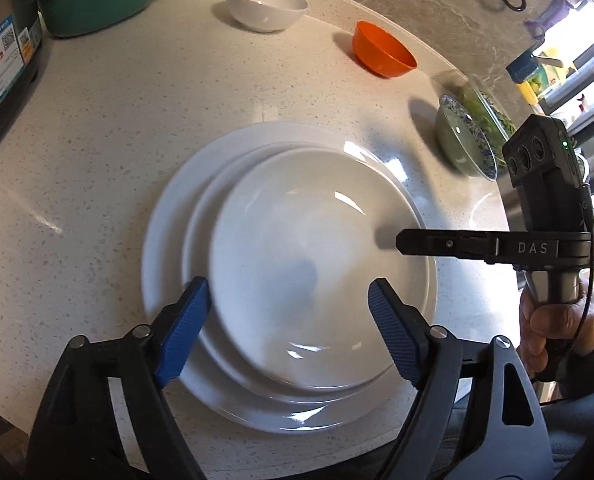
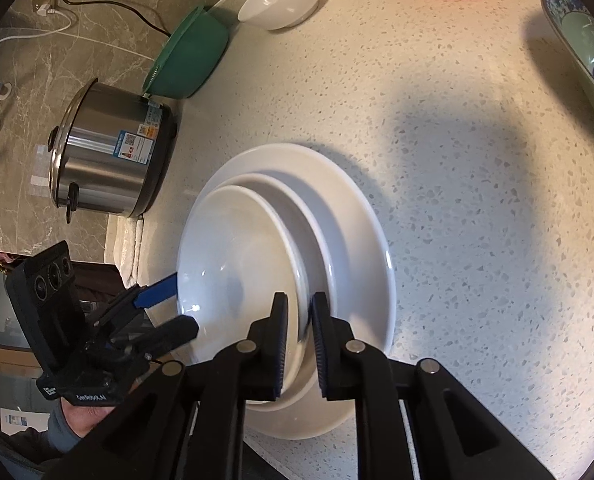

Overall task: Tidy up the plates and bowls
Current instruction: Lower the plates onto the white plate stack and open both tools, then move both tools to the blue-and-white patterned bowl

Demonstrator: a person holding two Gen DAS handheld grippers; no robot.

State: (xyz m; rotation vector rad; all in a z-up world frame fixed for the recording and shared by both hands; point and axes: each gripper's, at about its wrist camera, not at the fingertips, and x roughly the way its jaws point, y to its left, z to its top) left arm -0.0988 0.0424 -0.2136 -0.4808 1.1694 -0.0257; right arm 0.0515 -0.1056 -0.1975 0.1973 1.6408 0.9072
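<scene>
Right wrist: right gripper (image 2: 299,344) clamped on top plate (image 2: 237,264) rim; left gripper (image 1: 287,332) spread, straddling near edge.

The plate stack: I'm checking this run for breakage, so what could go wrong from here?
1. The right gripper pinches only the rim of the top plate, while the left gripper is open; lifted one-sided, it might tilt and slip.
2. The top plate sits off-centre on the bottom plate, so it could slide or clatter if let go.
</scene>
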